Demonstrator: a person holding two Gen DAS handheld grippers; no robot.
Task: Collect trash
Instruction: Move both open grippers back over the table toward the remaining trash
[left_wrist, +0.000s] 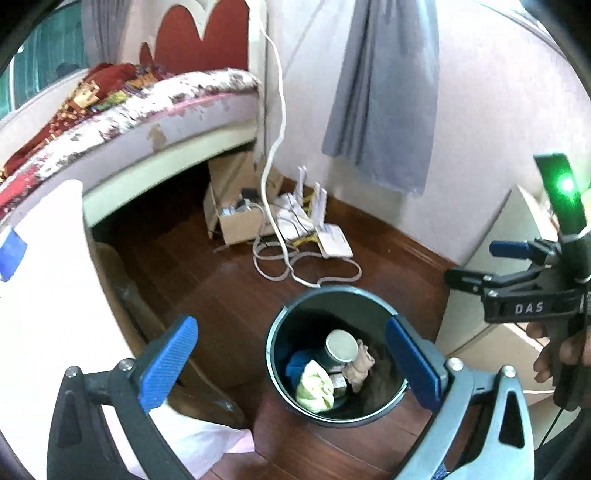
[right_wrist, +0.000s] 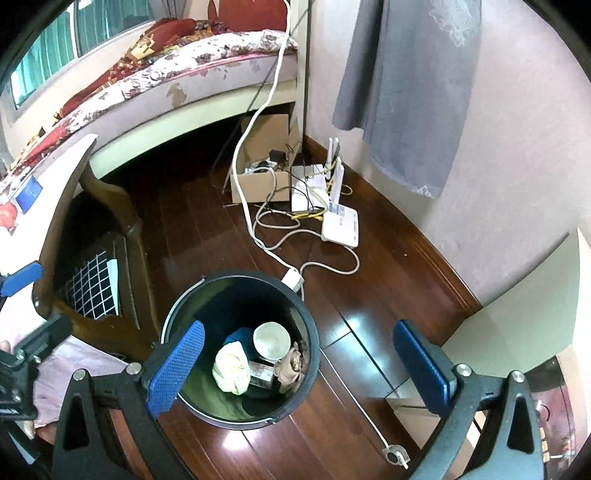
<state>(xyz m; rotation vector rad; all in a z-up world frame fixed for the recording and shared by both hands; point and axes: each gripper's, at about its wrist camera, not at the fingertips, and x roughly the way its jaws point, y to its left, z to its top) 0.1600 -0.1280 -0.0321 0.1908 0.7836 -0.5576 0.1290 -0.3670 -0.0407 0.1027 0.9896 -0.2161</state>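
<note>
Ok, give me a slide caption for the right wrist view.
Open right tongs above a dark bin holding a paper cup and crumpled trash.

- The floor (right_wrist: 369, 295) was dark red-brown polished wood, glossy with reflections.
- A bed (left_wrist: 177, 110) with a floral mattress and a red headboard (left_wrist: 203, 37) stood against the pale wall (right_wrist: 517, 166).
- A grey curtain (right_wrist: 417, 85) hung down the wall.
- A cardboard box (right_wrist: 258, 177), white routers (right_wrist: 340, 221) and loose cables (right_wrist: 258, 110) sat in the corner.
- A window (right_wrist: 48, 55) showed behind the bed.
</note>
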